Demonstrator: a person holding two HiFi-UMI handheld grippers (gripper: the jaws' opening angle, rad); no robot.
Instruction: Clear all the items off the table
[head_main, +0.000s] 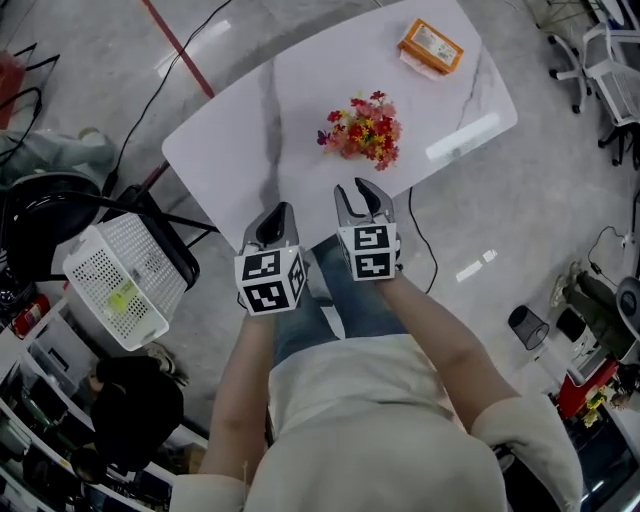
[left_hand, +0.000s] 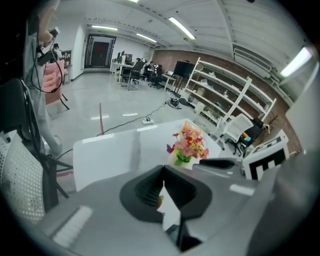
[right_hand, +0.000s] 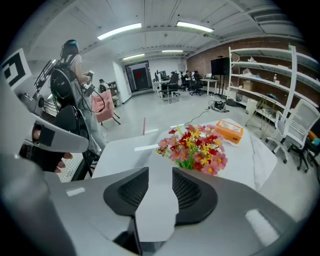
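Observation:
A bunch of red, pink and yellow flowers (head_main: 362, 130) stands near the front edge of the white marble table (head_main: 240, 150). An orange box (head_main: 431, 45) lies at the far end, on a white sheet. Both grippers hover at the near edge, short of the flowers. My left gripper (head_main: 275, 215) points at the tabletop left of the flowers (left_hand: 187, 145), and its tips (left_hand: 163, 170) meet with nothing held. My right gripper (head_main: 362, 192) is open. Bare table shows through the narrow gap between its pads (right_hand: 160, 172), with the flowers (right_hand: 195, 147) just beyond and the box (right_hand: 231, 131) farther back.
A white perforated basket (head_main: 125, 280) sits left of the table beside a black chair (head_main: 50, 210). Cables run across the floor. Office chairs (head_main: 600, 60) stand at the right and a small black bin (head_main: 528, 326) lower right. A person (right_hand: 70, 65) stands at the left in the right gripper view.

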